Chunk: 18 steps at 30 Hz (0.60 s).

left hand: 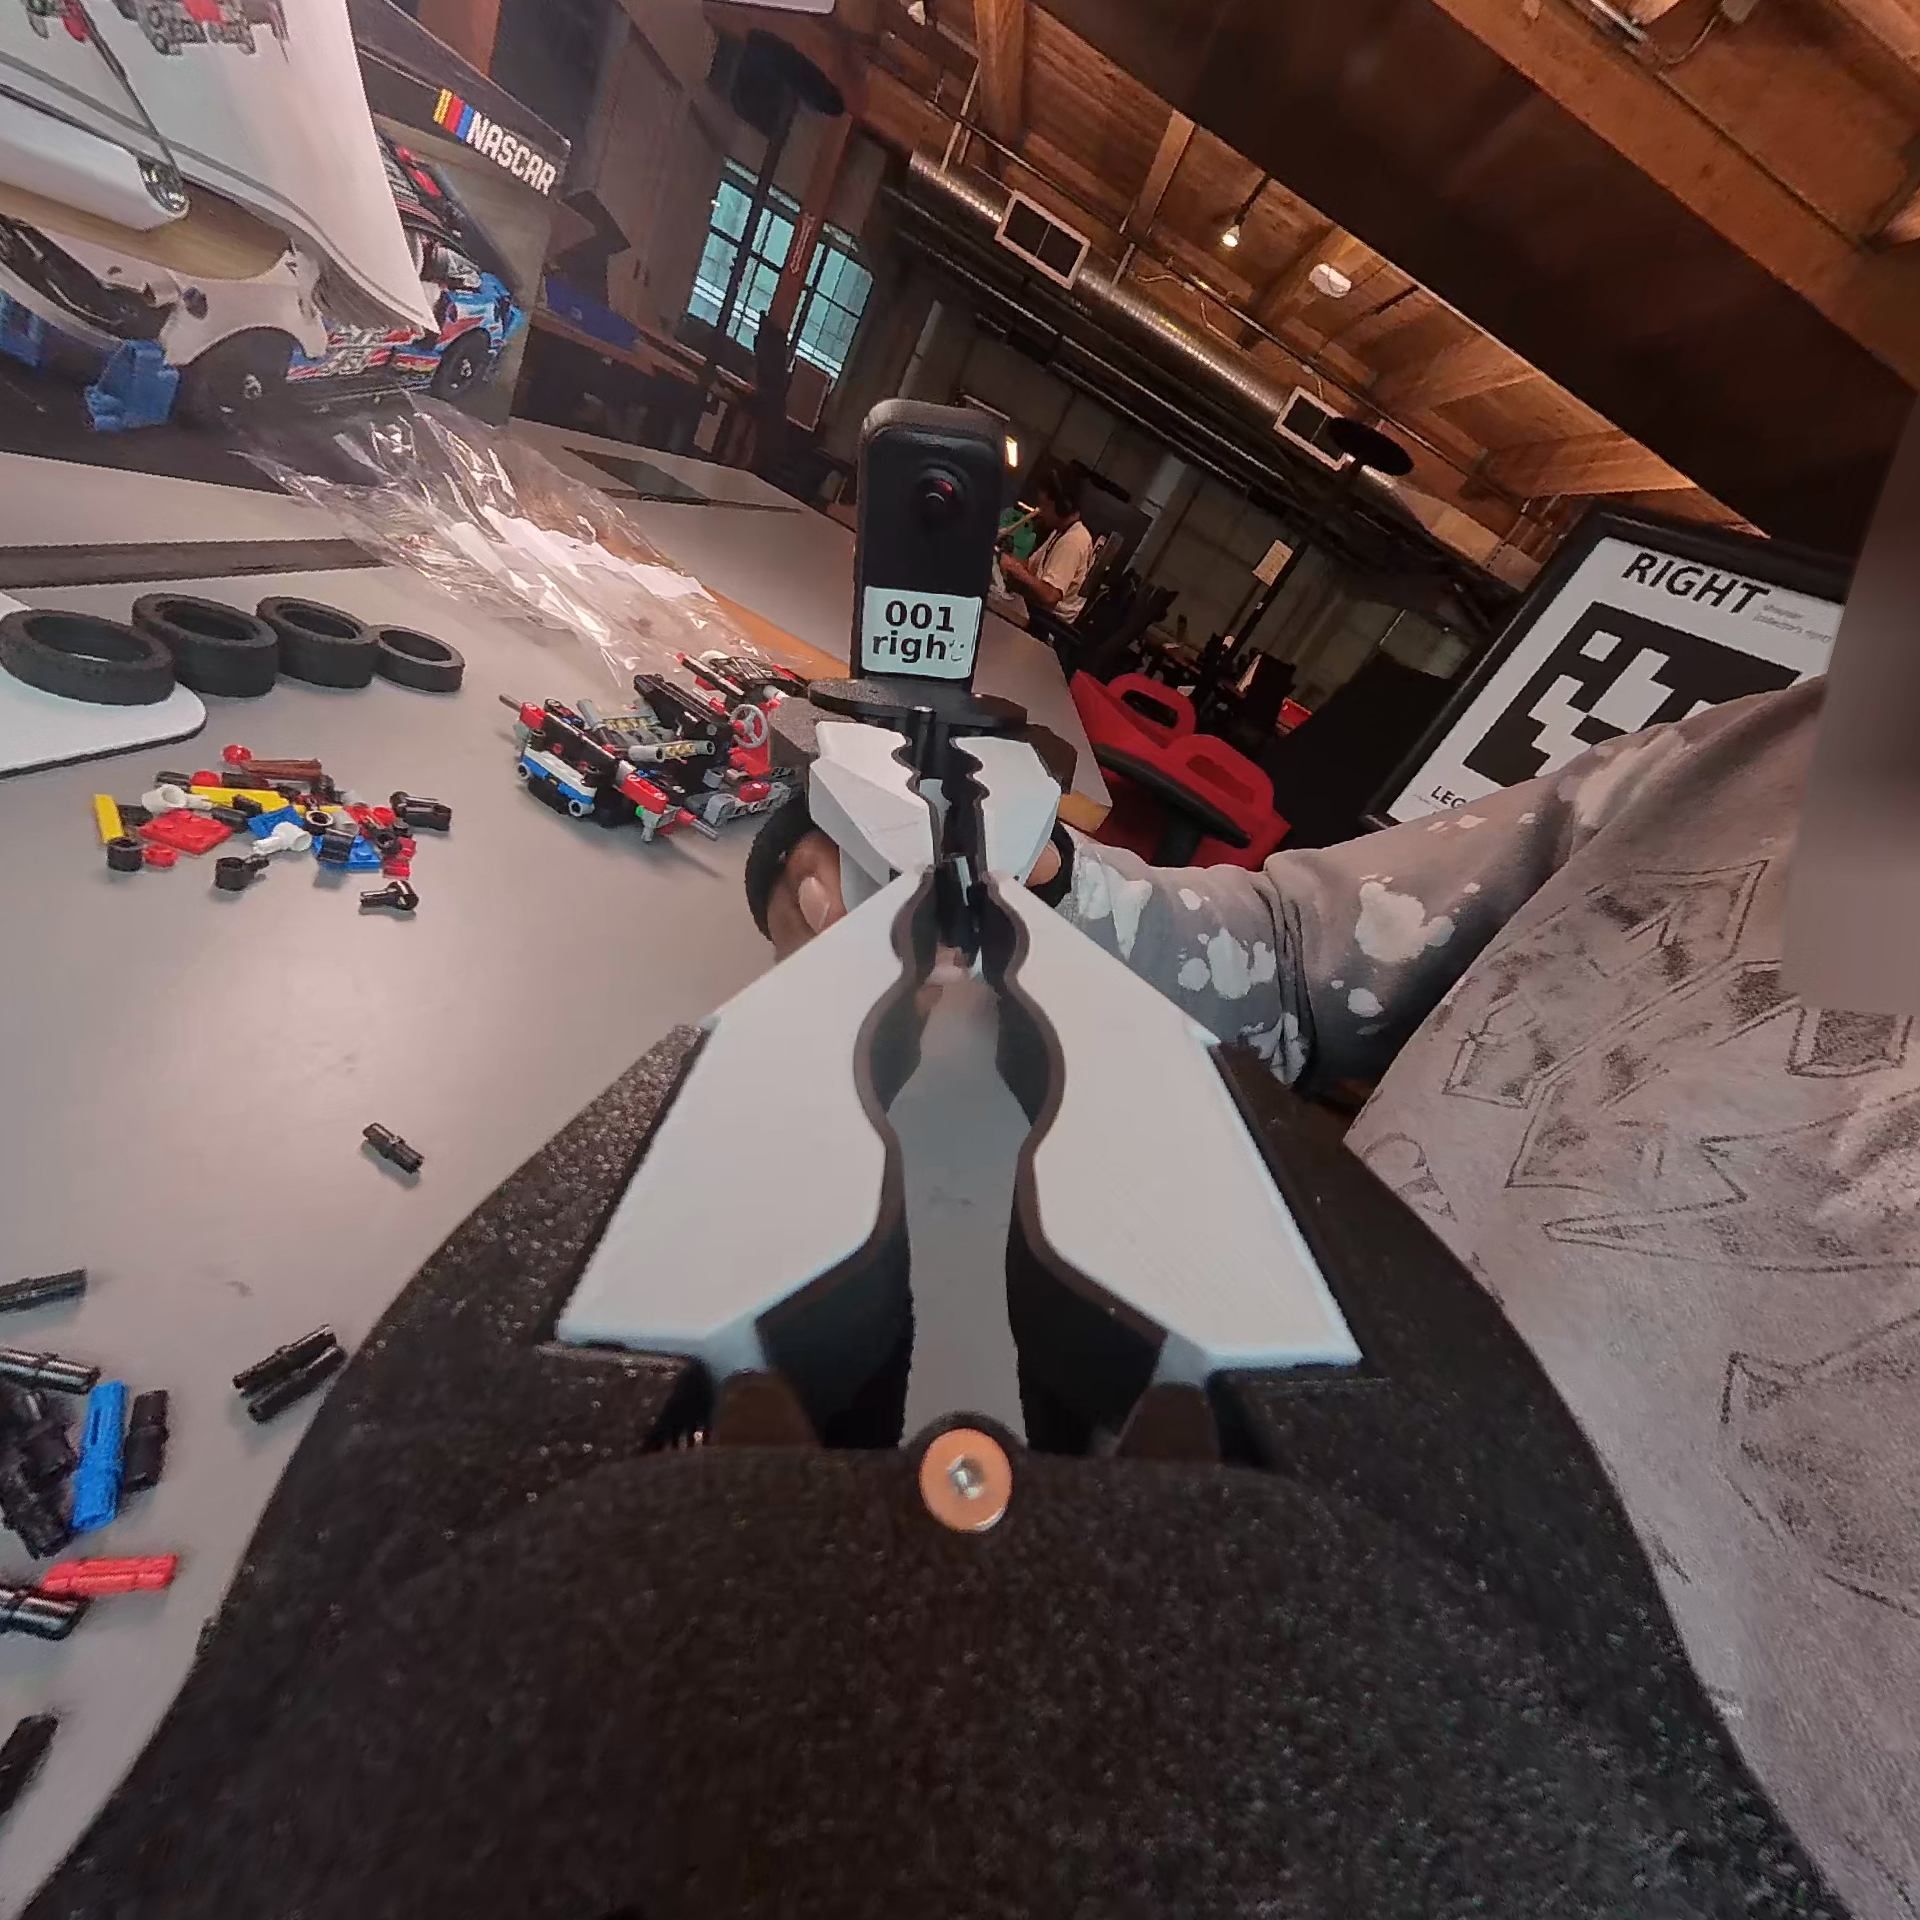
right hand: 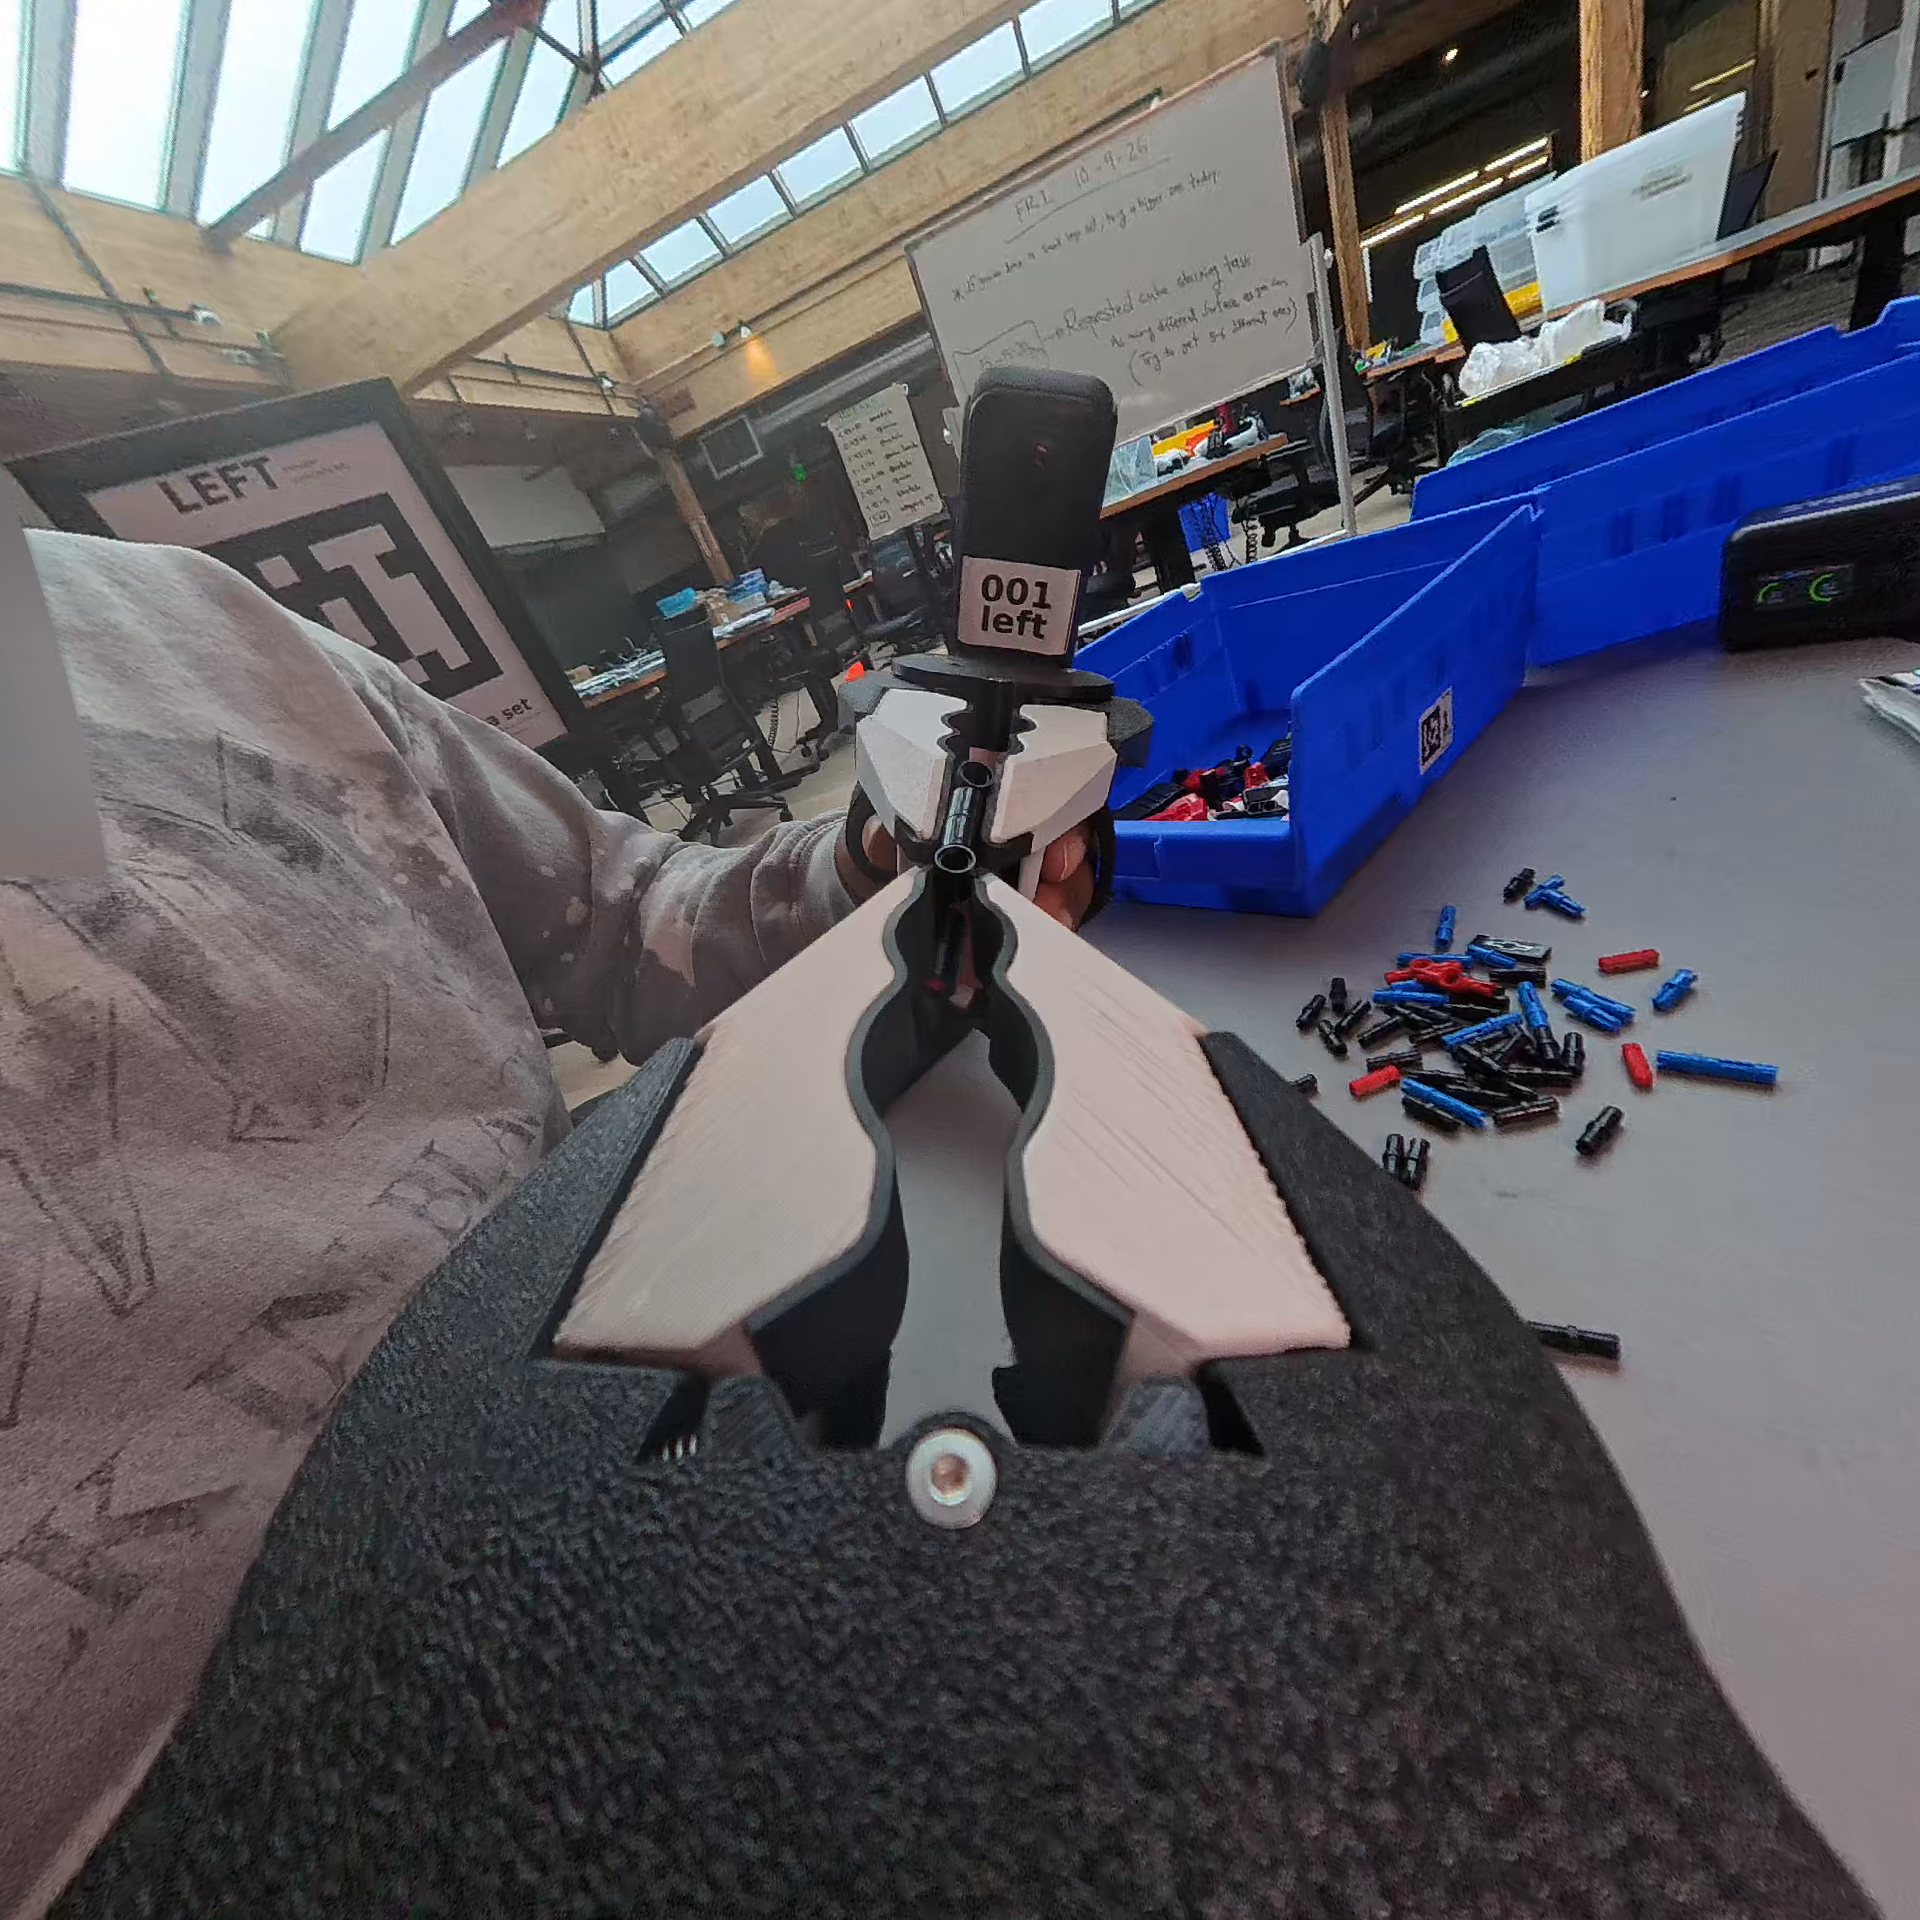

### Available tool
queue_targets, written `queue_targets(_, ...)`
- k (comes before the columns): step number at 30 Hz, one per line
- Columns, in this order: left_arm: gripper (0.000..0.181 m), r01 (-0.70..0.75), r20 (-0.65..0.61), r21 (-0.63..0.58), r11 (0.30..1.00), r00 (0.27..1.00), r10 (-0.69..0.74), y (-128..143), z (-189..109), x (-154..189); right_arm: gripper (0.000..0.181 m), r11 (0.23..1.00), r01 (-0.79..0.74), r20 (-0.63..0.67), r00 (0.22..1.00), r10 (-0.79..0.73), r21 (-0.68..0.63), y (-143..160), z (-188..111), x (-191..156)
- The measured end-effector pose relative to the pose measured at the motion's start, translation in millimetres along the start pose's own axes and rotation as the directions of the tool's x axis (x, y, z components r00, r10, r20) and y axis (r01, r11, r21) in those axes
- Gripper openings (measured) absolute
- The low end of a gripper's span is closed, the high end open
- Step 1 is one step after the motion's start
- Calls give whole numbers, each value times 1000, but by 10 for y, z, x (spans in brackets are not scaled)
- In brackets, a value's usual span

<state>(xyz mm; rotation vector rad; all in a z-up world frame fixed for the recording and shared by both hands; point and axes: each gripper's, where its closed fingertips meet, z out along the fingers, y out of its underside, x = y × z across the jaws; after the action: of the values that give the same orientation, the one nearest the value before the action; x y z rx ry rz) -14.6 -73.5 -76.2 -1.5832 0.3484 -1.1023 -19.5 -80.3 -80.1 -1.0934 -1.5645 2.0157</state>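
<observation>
My two grippers meet tip to tip above a grey table (left hand: 260,1039). In the left wrist view my left gripper (left hand: 956,896) is shut on a small black connector piece (left hand: 960,914); the right gripper (left hand: 948,821) faces it, touching or nearly touching. In the right wrist view my right gripper (right hand: 948,902) is shut on a thin black pin (right hand: 943,940). Just beyond it, the left gripper (right hand: 971,795) holds the black tube-like connector (right hand: 961,816) end-on against the pin. A hand (right hand: 1060,878) in a grey patterned sleeve (right hand: 644,914) holds each tool.
Left of the grippers lie several black tyres (left hand: 208,644), a heap of coloured bricks (left hand: 270,821), a part-built car model (left hand: 655,758), a plastic bag (left hand: 468,509) and loose pins (left hand: 94,1455). To the right are blue bins (right hand: 1351,707), a pile of pins (right hand: 1496,1039) and a black device (right hand: 1818,582). The tips of both grippers are at nearly the same place. From either gripper's tips it is about 30 cm to the part-built car model (left hand: 655,758).
</observation>
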Motion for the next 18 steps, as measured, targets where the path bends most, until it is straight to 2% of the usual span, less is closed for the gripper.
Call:
queue_targets(3, 5, -5, 6, -5, 1000, 1000, 5, -5, -12, -4, 7, 1000, 21, 2, 1000, -21, -14, -5, -25, -7)
queue_targets(5, 4, 9, 50, 124, 992, 999, -15, -264, -252, -96, 6, 997, 19, -5, 1000, -18, 75, -219, -275, 33)
queue_targets(6, 2, -18, 105, 172, 985, 995, 0, -393, -425, -181, 5, 996, 66, -67, 996, -62, 59, -258, -396, 113)
queue_targets(7, 3, -68, 155, 172, 983, 987, 41, -444, -512, -225, 6, 994, 109, -116, 988, -106, 21, -262, -444, 166)
queue_targets(10, 4, -36, 124, 170, 985, 992, 15, -392, -386, -192, 6, 986, 150, -269, 949, -165, -75, -220, -403, 407)
queue_targets(11, 4, -5, 105, 166, 986, 994, -13, -354, -336, -188, 6, 980, 146, -386, 903, -188, -136, -171, -466, 631)
queue_targets(12, 4, 20, 88, 168, 986, 996, -35, -338, -314, -187, 6, 973, 119, -533, 820, -210, -199, -114, -617, 921)
queue_targets(14, 4, 41, 85, 178, 983, 995, -57, -330, -318, -217, 7, 941, 9, -746, 607, -274, -338, 76, -1042, 1407)
queue_targets(15, 4, 62, 75, 183, 981, 994, -77, -329, -321, -225, 7, 924, -46, -801, 515, -304, -380, 156, -1227, 1552)
queue_targets(17, 4, 96, 45, 199, 975, 993, -107, -340, -320, -212, 8, 892, -144, -844, 416, -338, -429, 309, -1444, 1701)
queue_targets(18, 4, 100, 38, 195, 976, 993, -109, -330, -310, -205, 21, 876, -180, -853, 382, -357, -447, 369, -1518, 1750)
